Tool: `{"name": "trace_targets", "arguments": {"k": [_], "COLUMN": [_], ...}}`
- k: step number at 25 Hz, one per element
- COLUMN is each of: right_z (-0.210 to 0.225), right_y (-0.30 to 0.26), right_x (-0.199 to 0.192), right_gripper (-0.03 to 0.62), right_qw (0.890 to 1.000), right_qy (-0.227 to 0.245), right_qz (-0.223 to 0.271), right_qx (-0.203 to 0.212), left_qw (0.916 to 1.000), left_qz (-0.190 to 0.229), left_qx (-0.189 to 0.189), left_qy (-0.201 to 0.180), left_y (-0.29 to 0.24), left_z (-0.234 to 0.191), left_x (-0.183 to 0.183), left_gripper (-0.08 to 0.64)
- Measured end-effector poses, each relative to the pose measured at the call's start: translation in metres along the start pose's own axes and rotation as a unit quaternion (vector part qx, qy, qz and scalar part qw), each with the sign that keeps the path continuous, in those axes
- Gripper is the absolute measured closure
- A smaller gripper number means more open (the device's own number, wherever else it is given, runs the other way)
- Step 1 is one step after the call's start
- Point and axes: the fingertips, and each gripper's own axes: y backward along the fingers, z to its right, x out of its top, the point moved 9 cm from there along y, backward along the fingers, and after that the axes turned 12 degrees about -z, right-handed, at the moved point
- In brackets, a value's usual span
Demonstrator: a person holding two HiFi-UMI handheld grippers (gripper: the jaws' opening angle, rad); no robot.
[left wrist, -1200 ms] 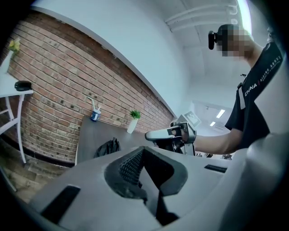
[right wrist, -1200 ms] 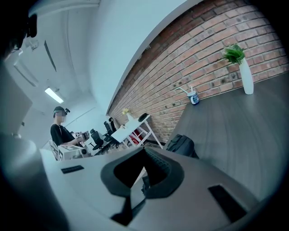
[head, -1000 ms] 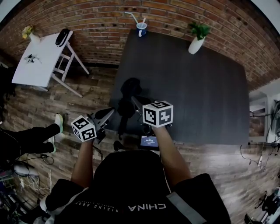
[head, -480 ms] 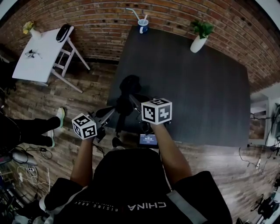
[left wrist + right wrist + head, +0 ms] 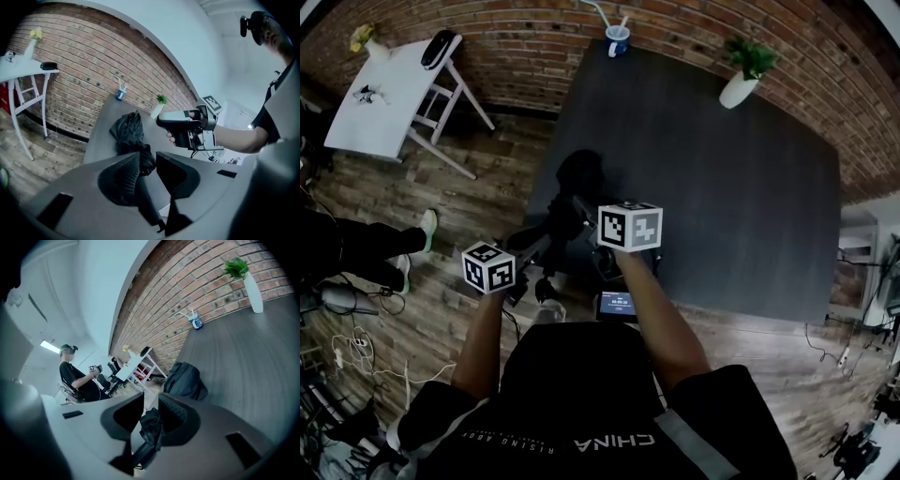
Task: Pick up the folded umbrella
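The left gripper, a matte grey moulded shell with ribbed dark pads, has just been opening its jaws. They stand moderately apart with nothing gripped, and the umbrella's wrinkled cloth shows just past the tips. The right gripper has also just been opening, but only to a narrow gap. A limp fold of dark cloth and a thin rod show in that gap, and the pads do not clamp them.

The folded umbrella is a black, loosely bunched bundle of soft, creased fabric. It lies on the near left part of the bench, a broad rectangular slab with a dark, finely grained top.

Both grippers point at the umbrella from its near side. Beyond the umbrella, at the bench's far edge, stands a blue-and-white mug with pale straws. To the right of the umbrella and farther back is a slim white vase holding a leafy green plant. A rough red brick wall runs behind them. Left of the umbrella, on the wooden plank floor, is a white folding table.
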Motion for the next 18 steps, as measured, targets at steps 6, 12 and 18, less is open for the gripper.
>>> {"name": "trace_targets", "arguments": {"k": [6,12,18], "right_z": [0.018,0.029,0.029], "right_y": [-0.022,-0.045,-0.066], "right_x": [-0.008,-0.013,-0.018], "right_gripper": [0.392,0.319,0.291], "right_qw": [0.999,0.995,0.99], "right_qy": [-0.046,-0.073,-0.094], "right_qz": [-0.028,-0.05,-0.08], "right_qx": [0.0,-0.036,-0.071], "left_qw": [0.9971,0.9866,0.9808], "left_qz": [-0.054,-0.101,-0.13], "left_qx": [0.051,0.128,0.145], "left_qy": [0.014,-0.011,-0.015], "left_y": [-0.024,-0.043,-0.054], "left_z": [0.001,0.008,0.01], "left_x": [-0.023,-0.039,-0.052], "left_gripper": [0.385,0.385,0.383]}}
